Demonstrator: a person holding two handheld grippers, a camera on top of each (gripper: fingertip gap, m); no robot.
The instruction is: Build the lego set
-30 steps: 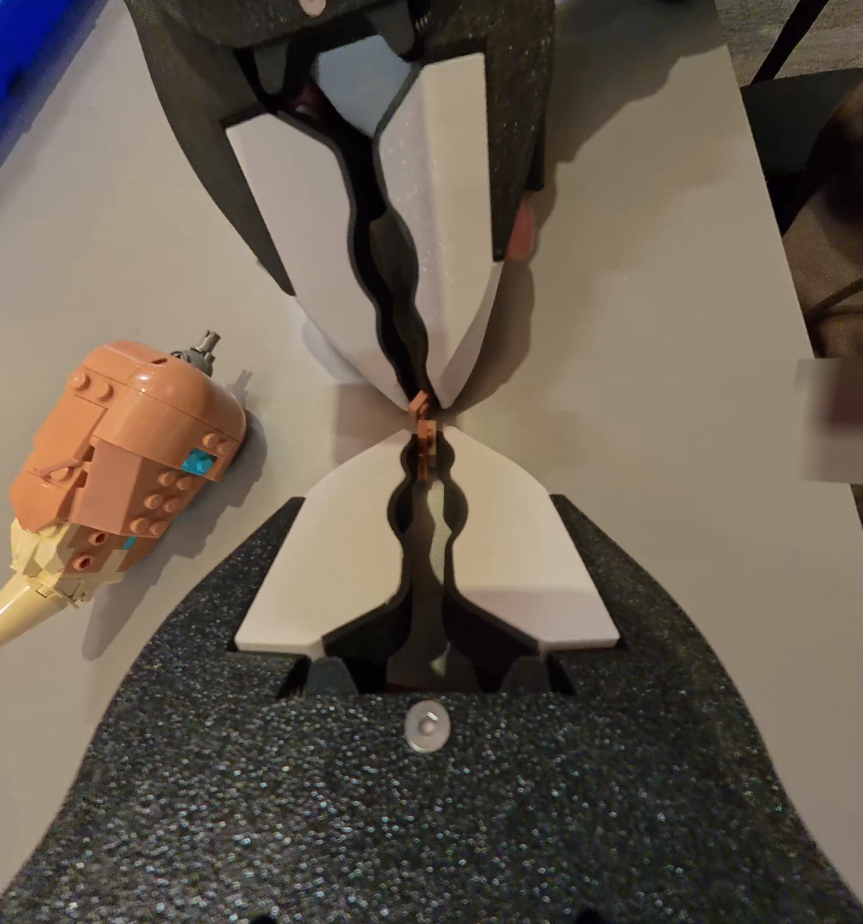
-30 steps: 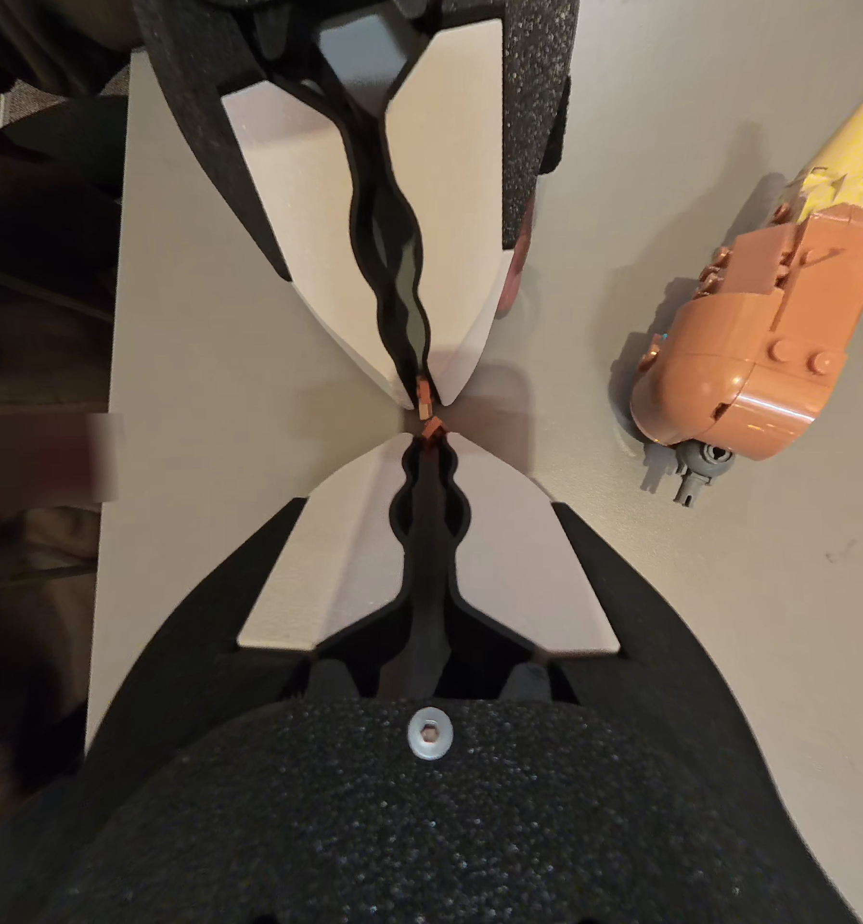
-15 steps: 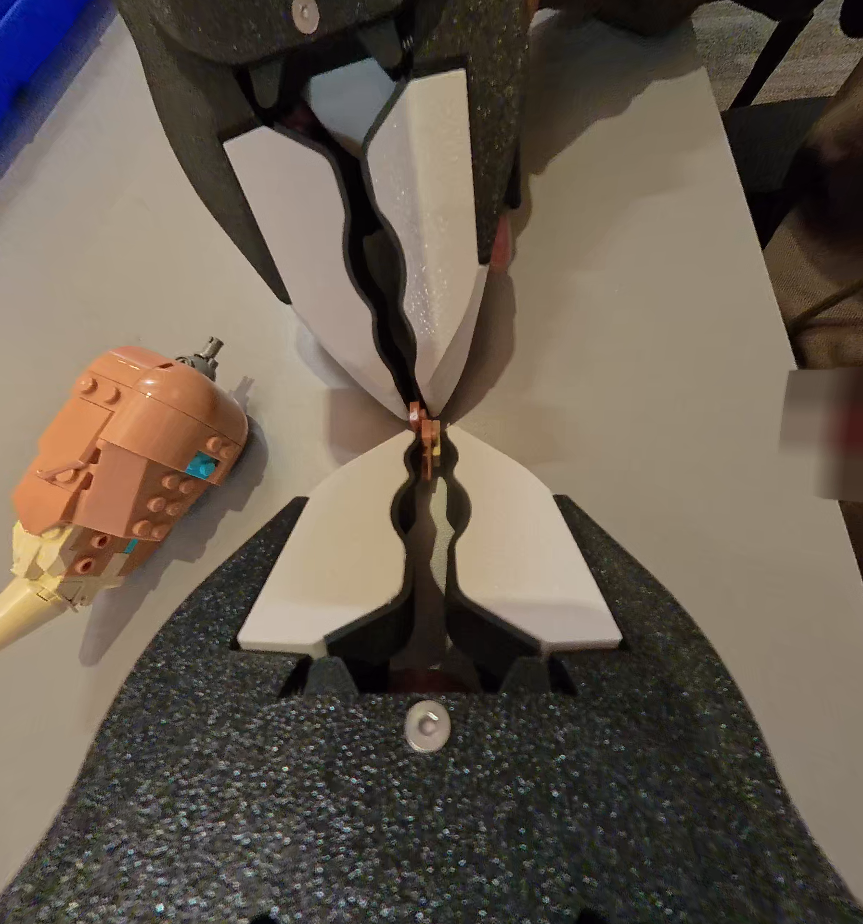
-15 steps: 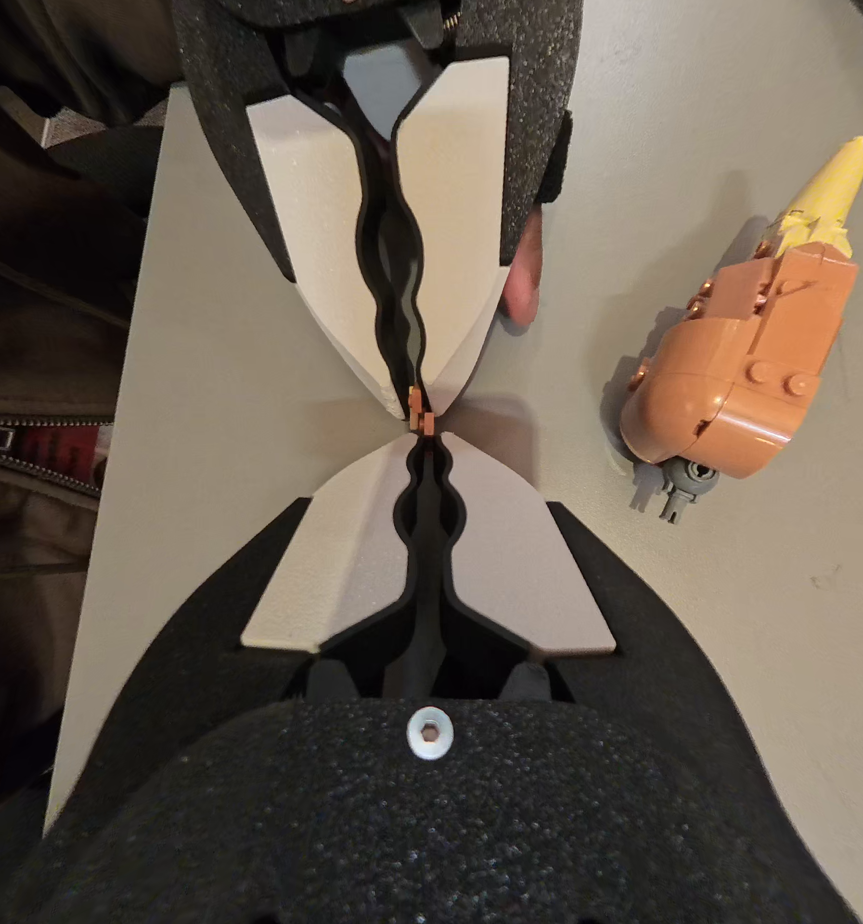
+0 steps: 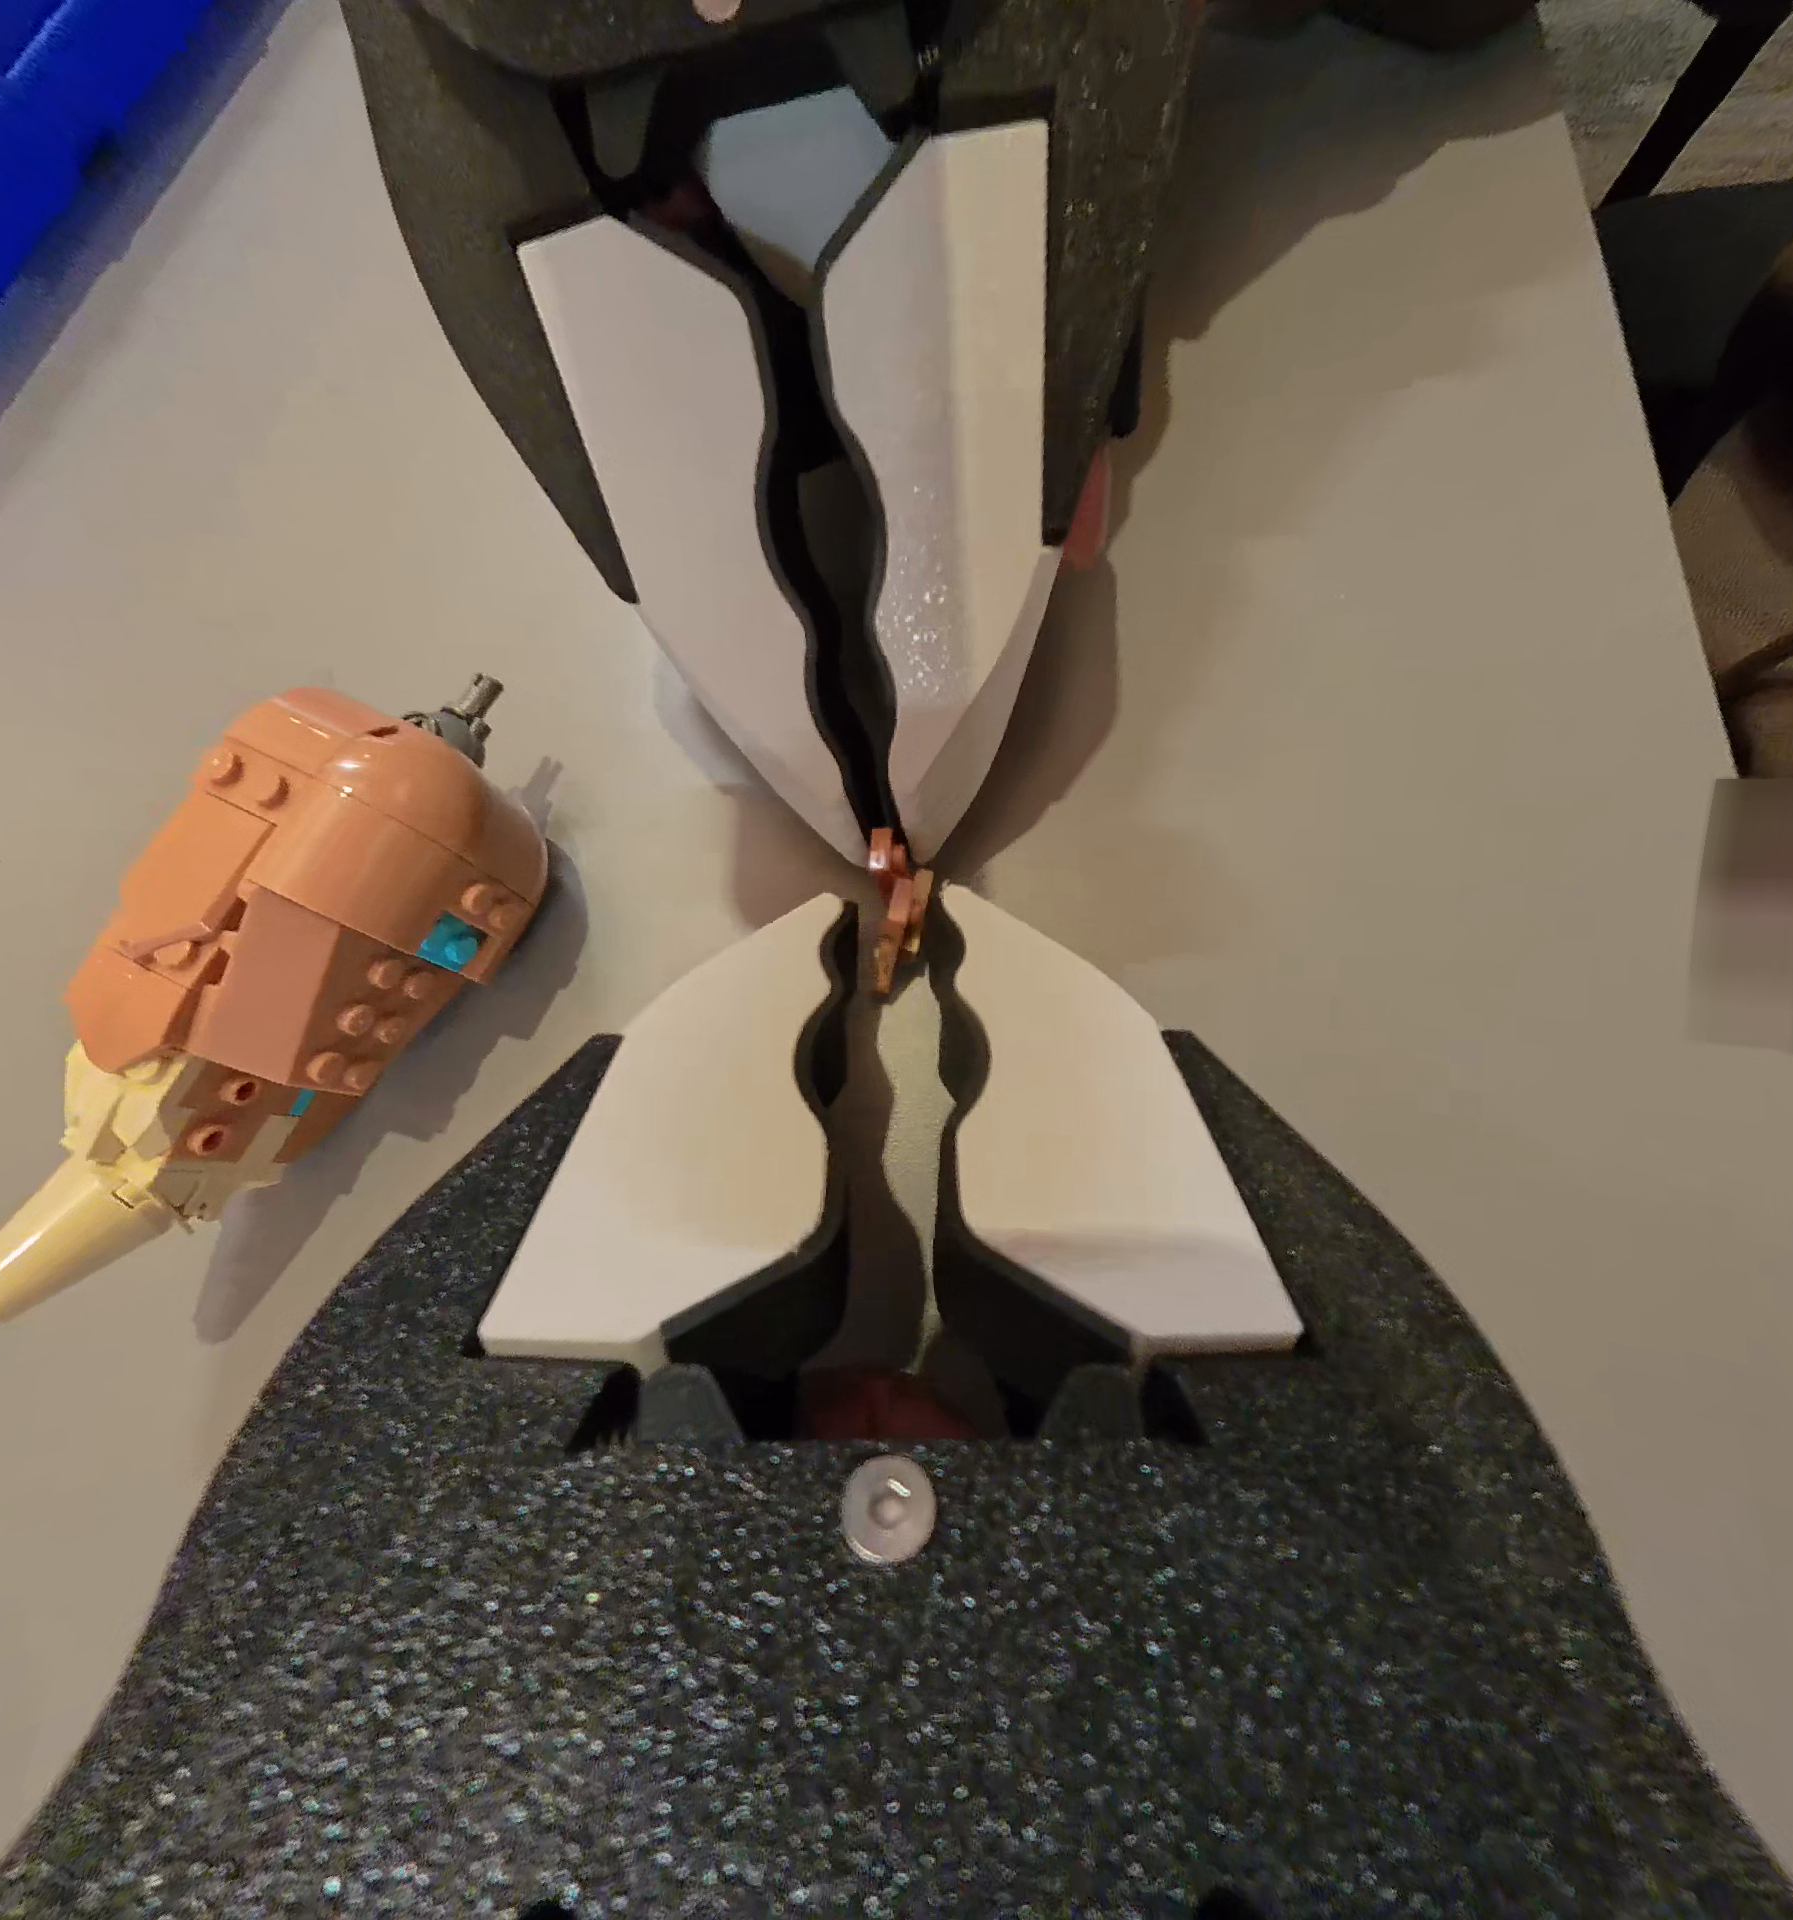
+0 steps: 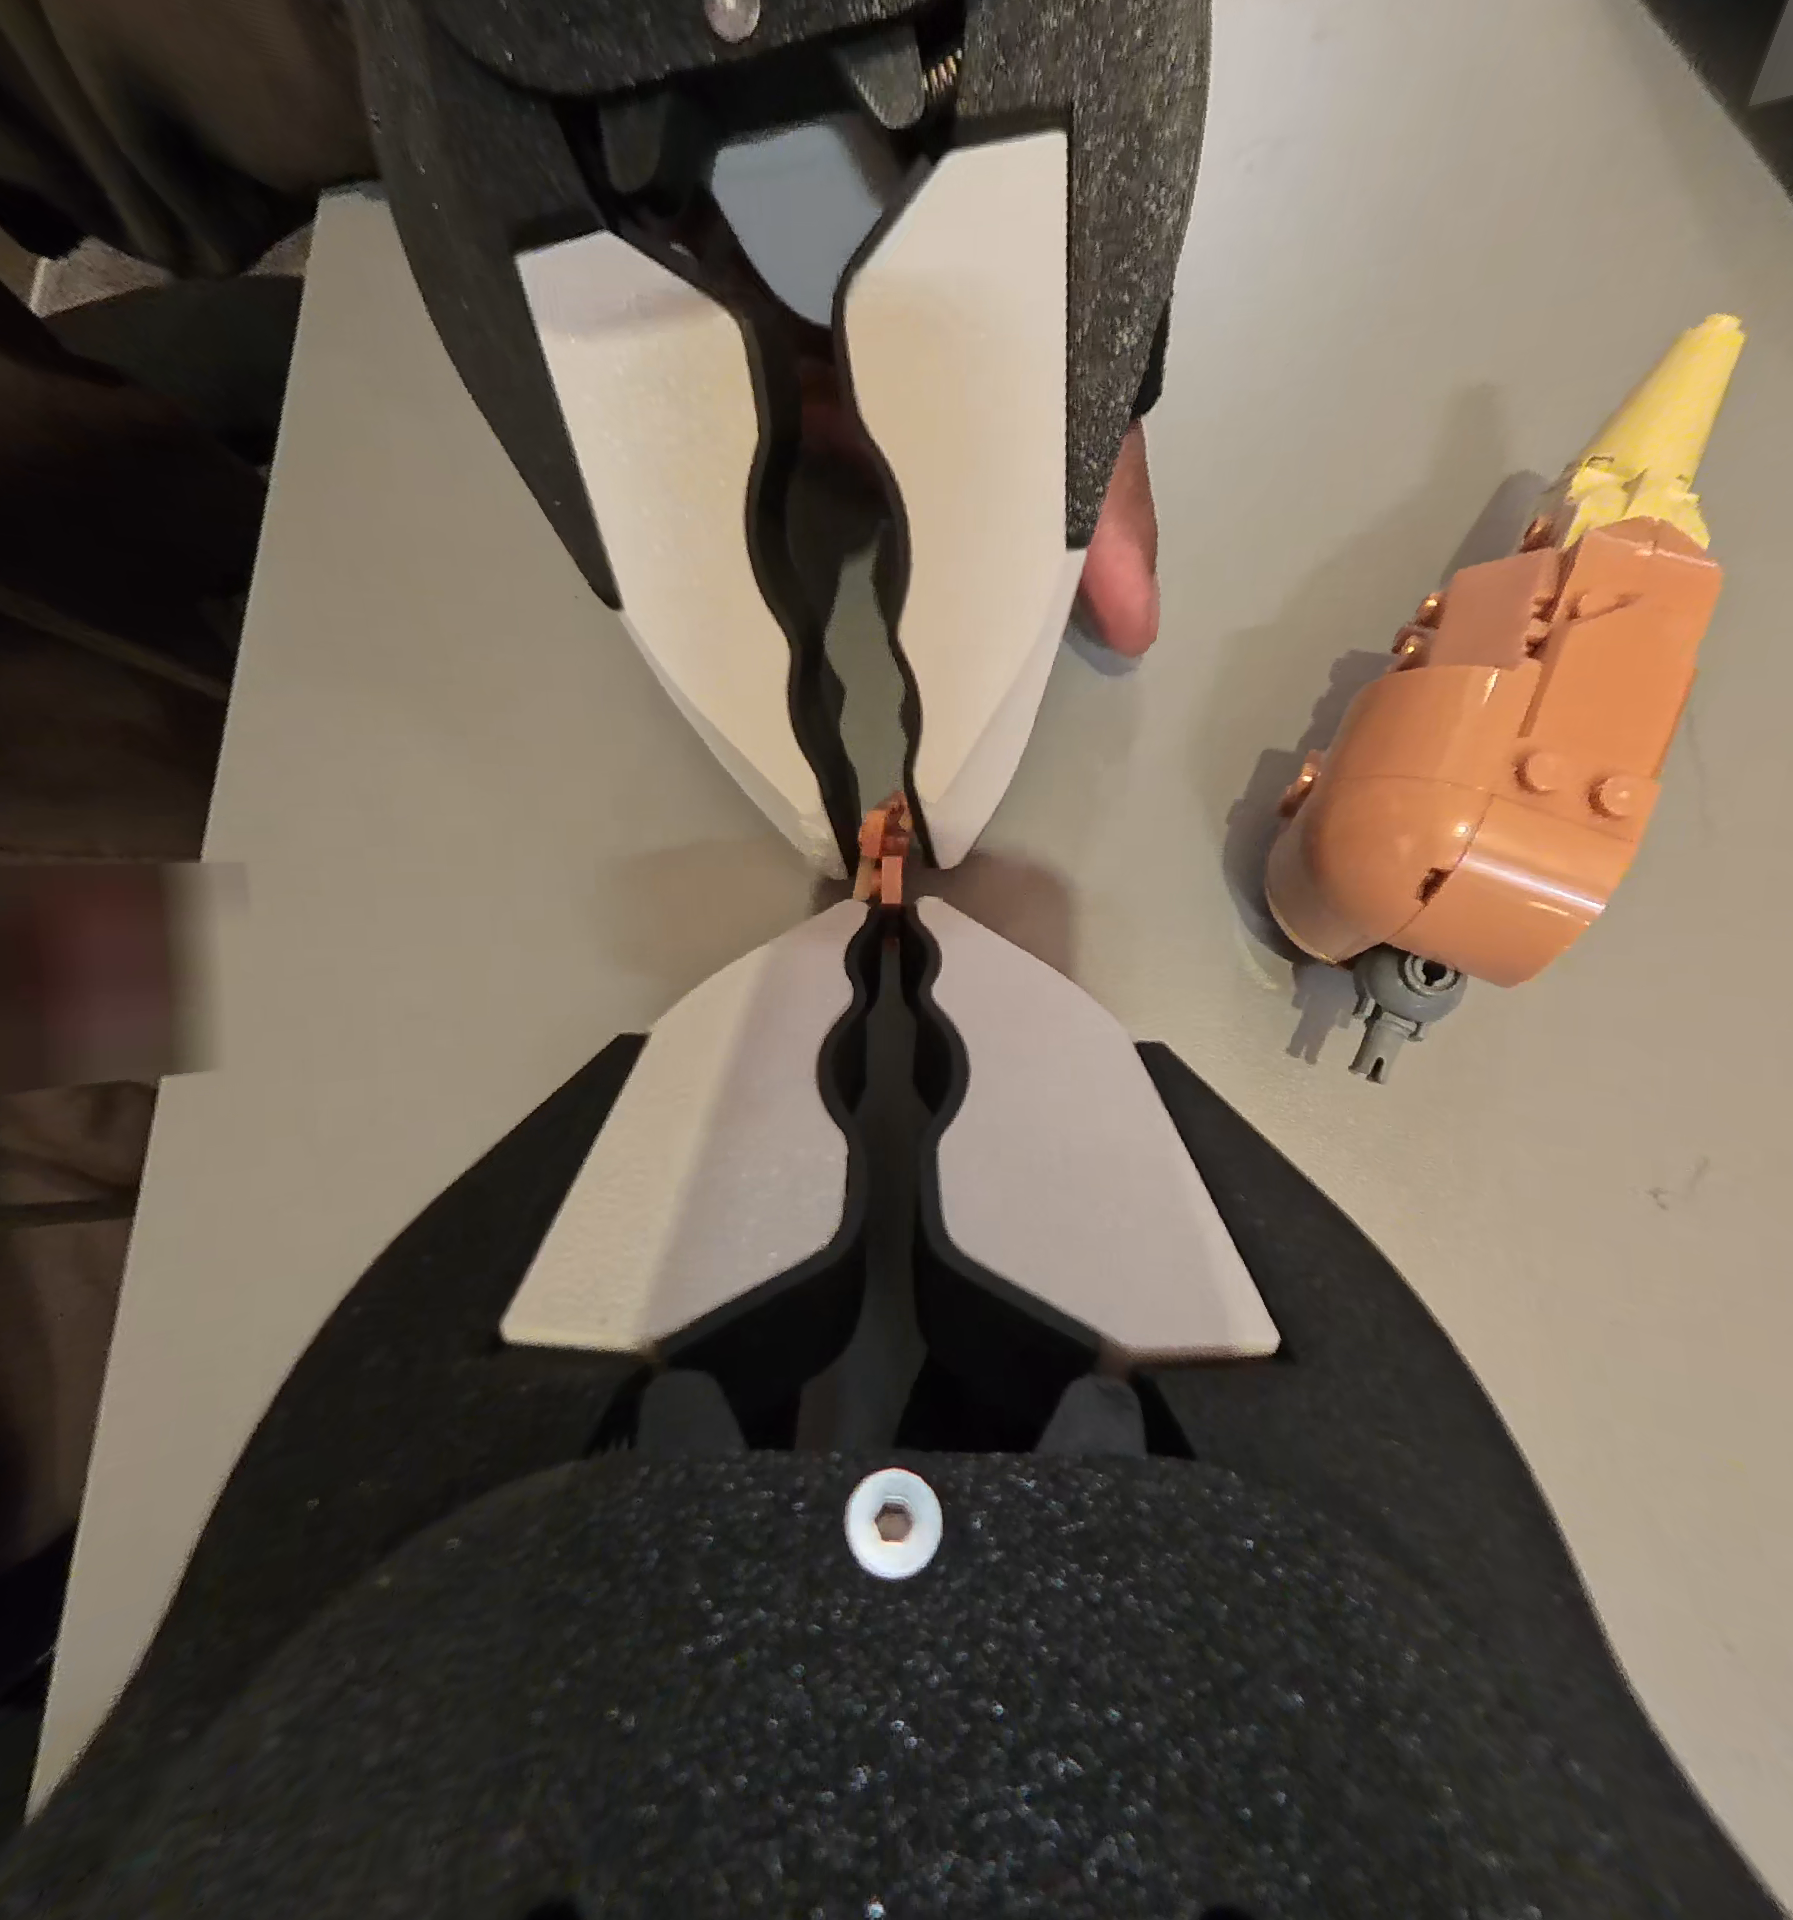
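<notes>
Your left hand-held gripper (image 5: 890,914) is squeezed shut on a tiny reddish-brown lego piece (image 5: 900,935). Your right hand-held gripper (image 6: 884,902) faces it, tip to tip, and is pinched shut on another small reddish-brown piece (image 5: 886,854). You hold them nose to nose so the two bits can press together in the air above the grey table (image 5: 1339,727). They look like they touch, but they are too small to tell if they have snapped on. The half-built orange lego body (image 5: 310,935) with the tan cone lies on the table beside the left hand-held gripper, waiting.
</notes>
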